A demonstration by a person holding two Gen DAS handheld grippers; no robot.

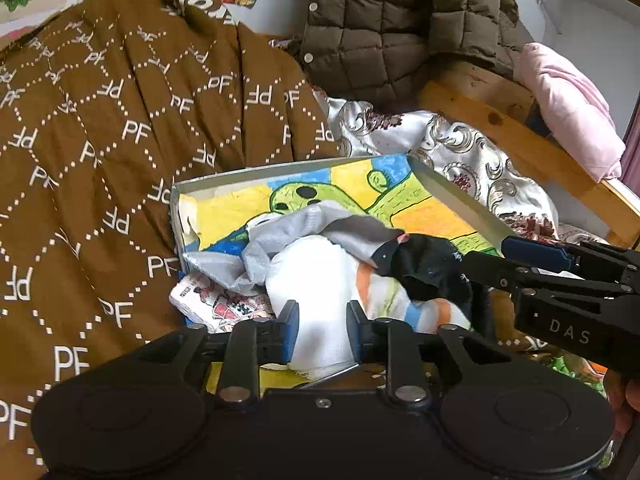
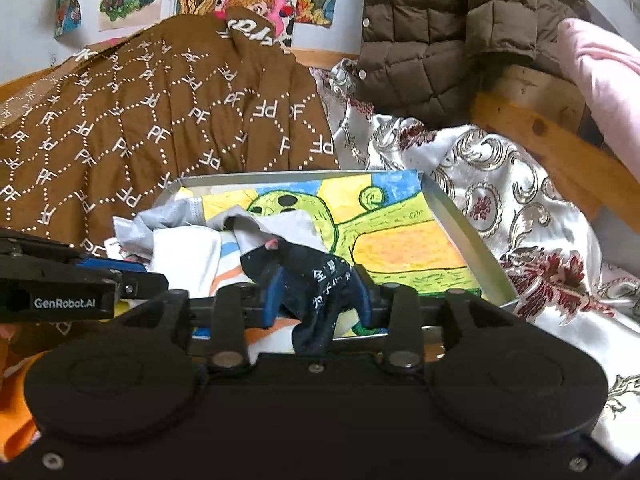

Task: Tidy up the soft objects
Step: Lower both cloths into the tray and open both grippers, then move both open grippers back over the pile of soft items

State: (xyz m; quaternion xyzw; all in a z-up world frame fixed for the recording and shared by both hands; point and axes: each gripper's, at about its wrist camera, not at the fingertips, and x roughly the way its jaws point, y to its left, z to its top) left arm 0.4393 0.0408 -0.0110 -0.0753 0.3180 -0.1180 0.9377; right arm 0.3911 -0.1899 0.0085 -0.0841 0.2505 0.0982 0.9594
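A shallow metal tray (image 1: 452, 196) (image 2: 460, 216) lined with a bright yellow, green and blue drawing lies on the bed. At its near left end is a heap of socks. My left gripper (image 1: 323, 312) stands open, and the white sock (image 1: 316, 276) (image 2: 184, 252) with orange and blue stripes lies loosely between its blue pads. A grey sock (image 1: 304, 224) (image 2: 272, 228) is draped over the heap. My right gripper (image 2: 318, 280) is open around a dark sock (image 2: 316, 276) (image 1: 424, 264) printed with white characters, and a gap shows beside its right pad. Each gripper also shows in the other's view: the right gripper (image 1: 486, 254), the left gripper (image 2: 152, 274).
A brown quilt (image 1: 120, 140) printed "PF" fills the left. An olive puffer jacket (image 1: 380, 20) and a pink cloth (image 1: 568, 104) hang over the wooden bed frame (image 1: 520, 140). Silver floral fabric (image 1: 460, 148) lies right of the tray. A comic-print packet (image 1: 216, 300) sits by its near left corner.
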